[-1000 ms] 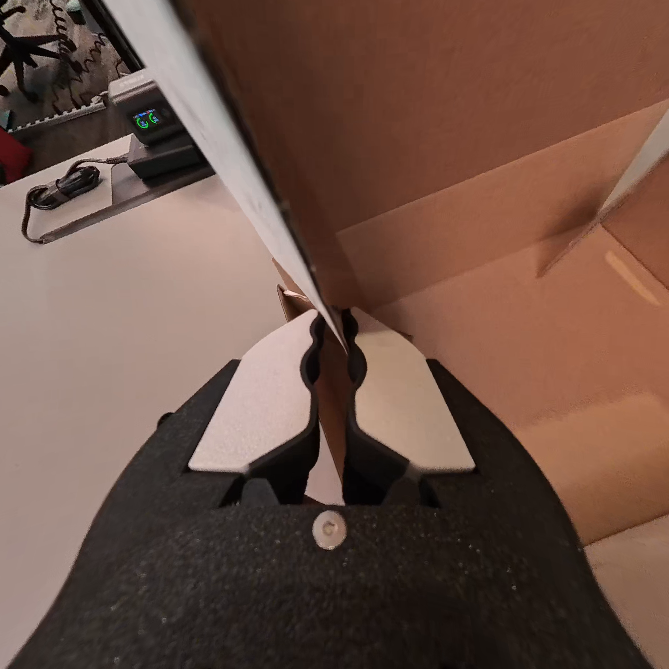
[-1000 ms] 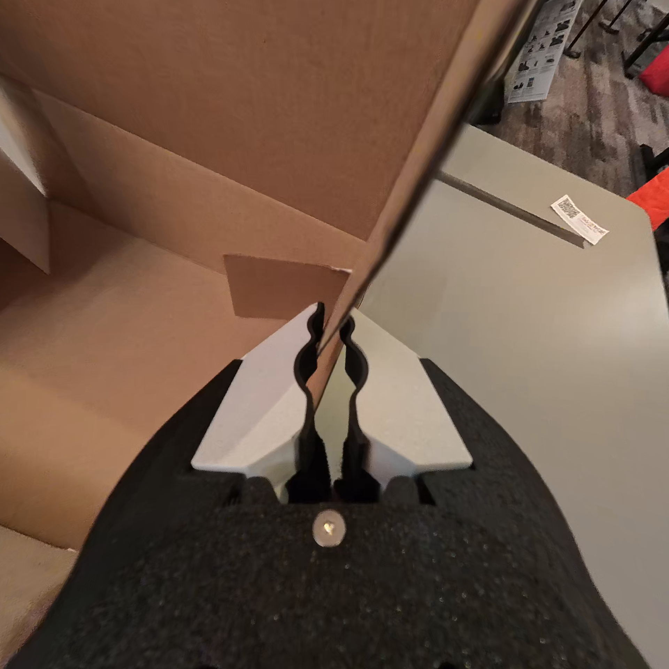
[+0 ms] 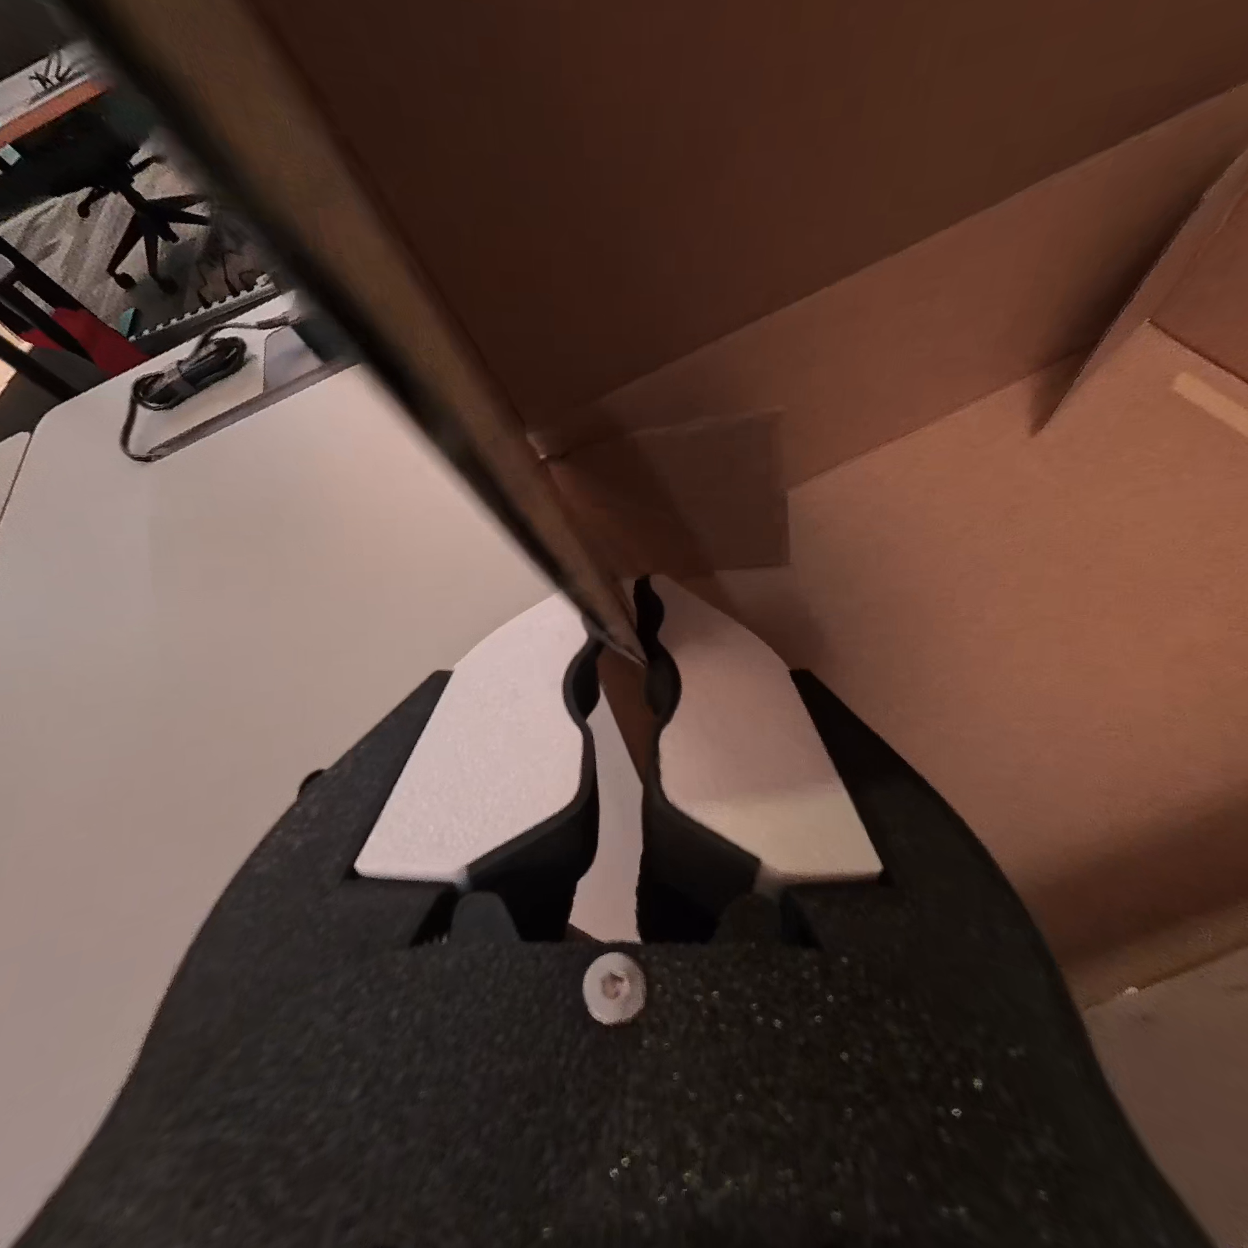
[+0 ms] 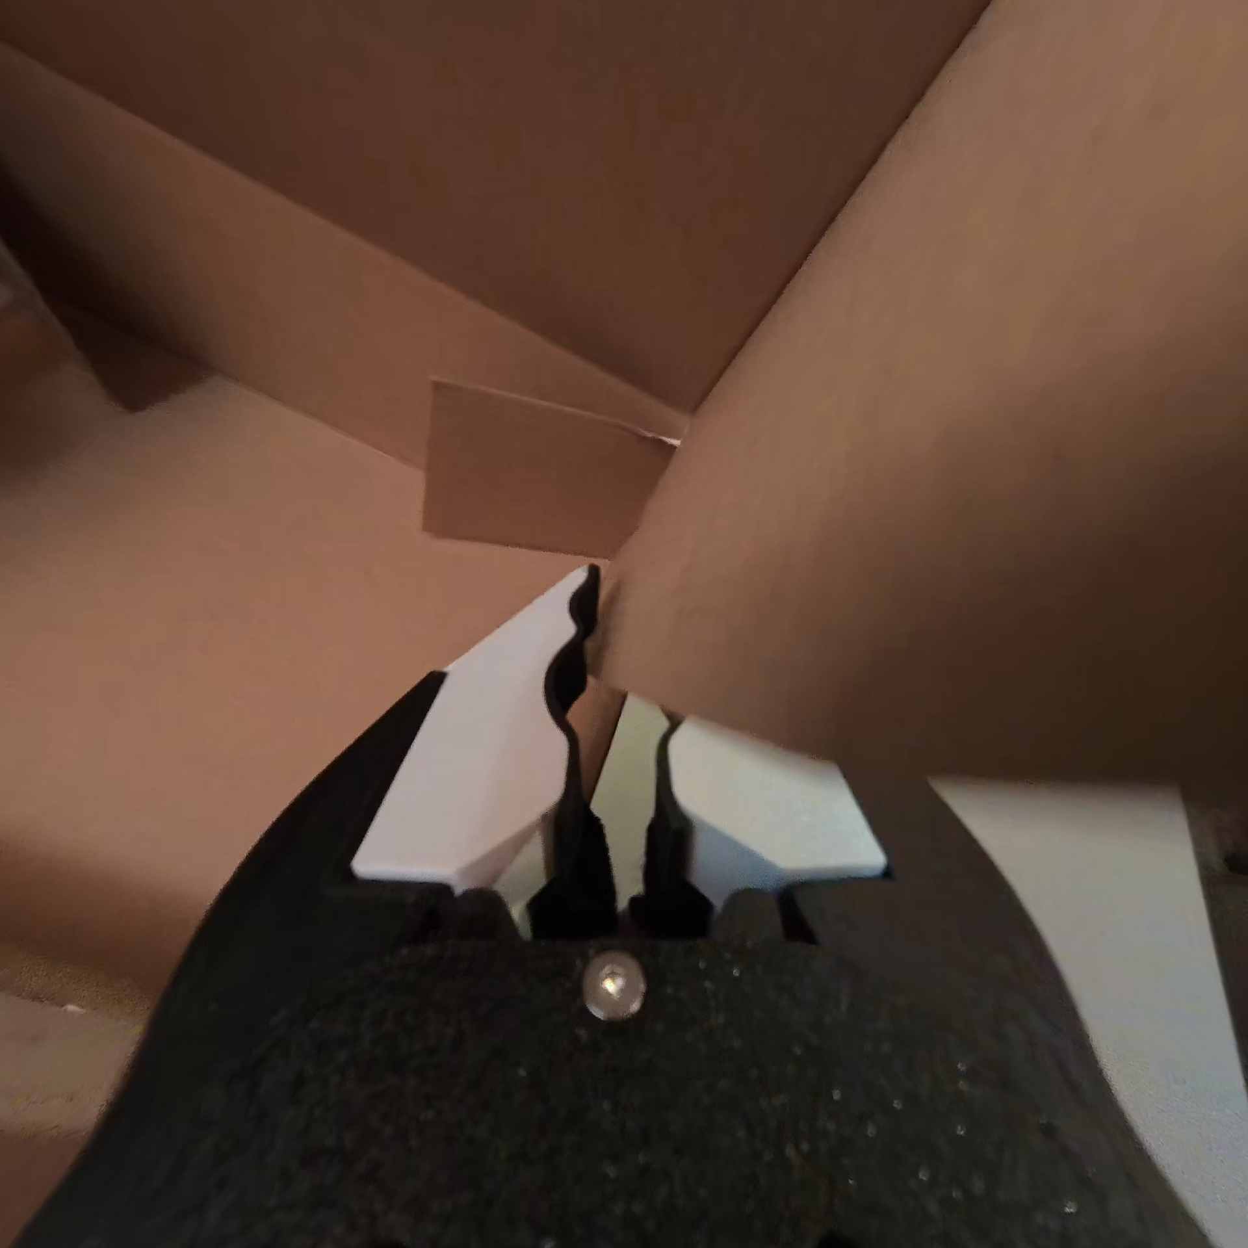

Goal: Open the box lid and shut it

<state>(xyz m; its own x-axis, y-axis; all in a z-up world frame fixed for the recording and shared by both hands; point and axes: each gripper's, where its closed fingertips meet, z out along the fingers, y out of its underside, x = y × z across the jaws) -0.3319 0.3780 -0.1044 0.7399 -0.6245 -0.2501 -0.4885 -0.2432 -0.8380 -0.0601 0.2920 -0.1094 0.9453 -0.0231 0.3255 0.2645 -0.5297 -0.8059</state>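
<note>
Cardboard fills both wrist views: one brown box (image 3: pixel 945 641) stands open on one pale table (image 3: pixel 202 641), and I hold its lid (image 3: pixel 608 202) raised over the cavity.

Grip state:
- My left gripper (image 3: pixel 625 648) is clamped on the lid's left side flap (image 3: pixel 432 378), which enters between my two fingers edge-on.
- My right gripper (image 4: pixel 598 648) is clamped on the lid's right side flap (image 4: pixel 945 473). This flap slopes across the view and covers my right-hand finger's tip, so I judge the clamp from the card passing between the fingers.

Count: one box, one lid, two side flaps, two grippers. One small corner tab (image 3: pixel 709 493) shows inside the box in the left view and one (image 4: pixel 540 466) in the right view. One coiled black cable (image 3: pixel 196 371) lies at the table's far edge, and an office chair base (image 3: pixel 148 229) stands on the floor beyond.

Hazards, as I judge them:
1. Both views are motion-blurred. Lowering the lid fast could pull thin card out of either clamp, since each holds only a flap's edge.
2. If my two hands descend unevenly, the lid would twist and a flap could crease at its fold.
3. A flap landing on the box wall, not inside it, would buckle, and the lid would not seat.
4. Each flap must also clear its corner tab.
</note>
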